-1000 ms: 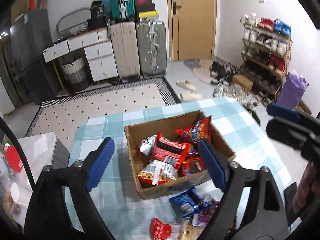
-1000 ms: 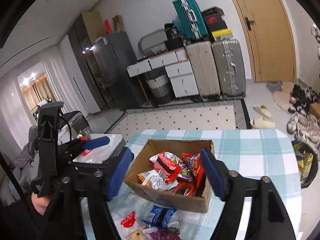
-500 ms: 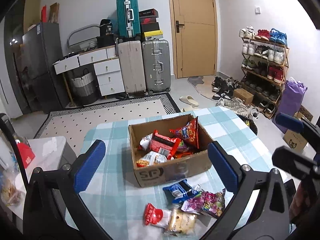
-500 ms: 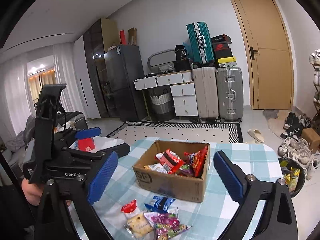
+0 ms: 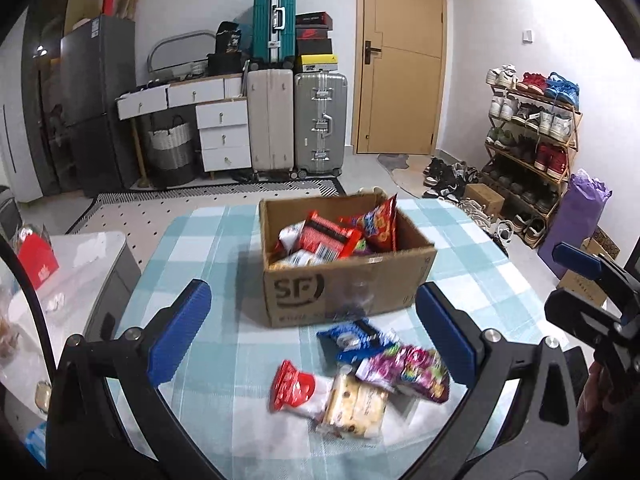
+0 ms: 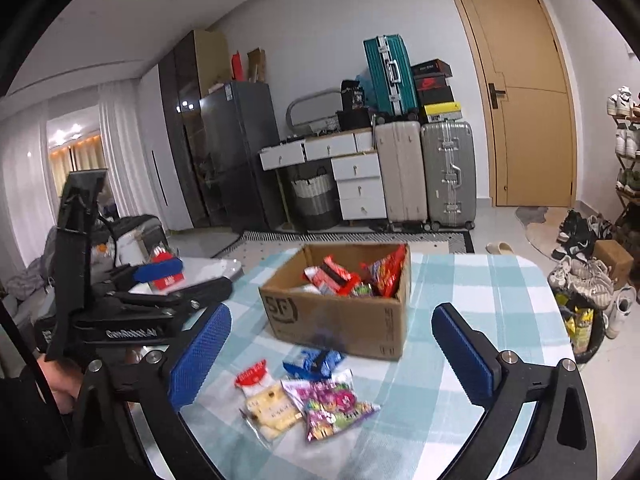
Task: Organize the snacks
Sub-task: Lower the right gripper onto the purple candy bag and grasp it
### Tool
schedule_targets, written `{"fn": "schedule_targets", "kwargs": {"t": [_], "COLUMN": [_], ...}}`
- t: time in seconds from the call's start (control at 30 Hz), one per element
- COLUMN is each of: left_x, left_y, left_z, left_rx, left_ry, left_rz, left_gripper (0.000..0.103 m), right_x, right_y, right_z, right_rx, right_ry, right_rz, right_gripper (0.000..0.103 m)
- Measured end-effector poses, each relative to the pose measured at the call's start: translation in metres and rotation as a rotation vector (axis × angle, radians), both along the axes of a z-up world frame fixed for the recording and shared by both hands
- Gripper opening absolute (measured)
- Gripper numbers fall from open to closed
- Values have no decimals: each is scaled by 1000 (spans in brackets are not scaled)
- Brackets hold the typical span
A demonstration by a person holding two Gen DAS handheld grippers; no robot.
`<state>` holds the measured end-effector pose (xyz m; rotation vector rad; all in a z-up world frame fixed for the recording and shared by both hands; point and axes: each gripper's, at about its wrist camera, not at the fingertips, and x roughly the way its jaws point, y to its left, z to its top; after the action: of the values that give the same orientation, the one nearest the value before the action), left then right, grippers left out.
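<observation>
A cardboard box [image 5: 348,284] [image 6: 340,316] stands on the blue-checked table [image 5: 200,248] [image 6: 500,320], holding several snack packs [image 5: 328,236] [image 6: 352,276]. In front of it lie a blue pack [image 5: 356,338] [image 6: 314,360], a purple pack [image 5: 412,368] [image 6: 332,404], a red-and-white pack [image 5: 292,384] [image 6: 252,376] and a biscuit pack [image 5: 356,404] [image 6: 272,408]. My left gripper [image 5: 312,292] hovers open above the loose packs, nothing between its pads. My right gripper [image 6: 331,314] is open too, equally empty.
A low white side table [image 5: 80,256] with a red box stands left of the table. Suitcases [image 5: 296,120] and drawers line the far wall. A shoe rack [image 5: 532,128] and a bin [image 6: 580,328] sit on the right. Each gripper shows at the edge of the other's view.
Both grippers have drawn back from the box and sunk a little, and their jaws have spread wider. The loose packs in front of the box have come fully into view.
</observation>
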<state>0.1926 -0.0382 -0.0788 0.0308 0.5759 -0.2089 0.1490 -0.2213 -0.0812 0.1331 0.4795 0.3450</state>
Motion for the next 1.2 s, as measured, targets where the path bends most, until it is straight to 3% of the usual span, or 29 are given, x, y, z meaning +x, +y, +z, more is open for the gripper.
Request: {"fn": "schedule_targets", "kwargs": {"t": [0.33,0.53,0.8,1.0,1.2], "left_x": [-7,-5,-10,-12,-10], "left_y": [30,39,39,44,43], "left_z": [-95,-137,-152,-147,-153], "left_rx": [-56,-66,-20,-38,-53], "left_ry": [202,283,312,323,354], "left_rz": [12,17,-17,-22,-24], "left_gripper": [102,102,102,102,102], "right_x": [8,28,66,87,104], "right_y": [8,15,33,48,57], "right_z": [-67,-103,-138,-152,-163], "right_rx": [24,46,-24,-119,-137], "right_ry": [173,277,403,430,454], "right_rz": [41,69,158,191,207], "right_gripper": [102,102,102,102,102]}}
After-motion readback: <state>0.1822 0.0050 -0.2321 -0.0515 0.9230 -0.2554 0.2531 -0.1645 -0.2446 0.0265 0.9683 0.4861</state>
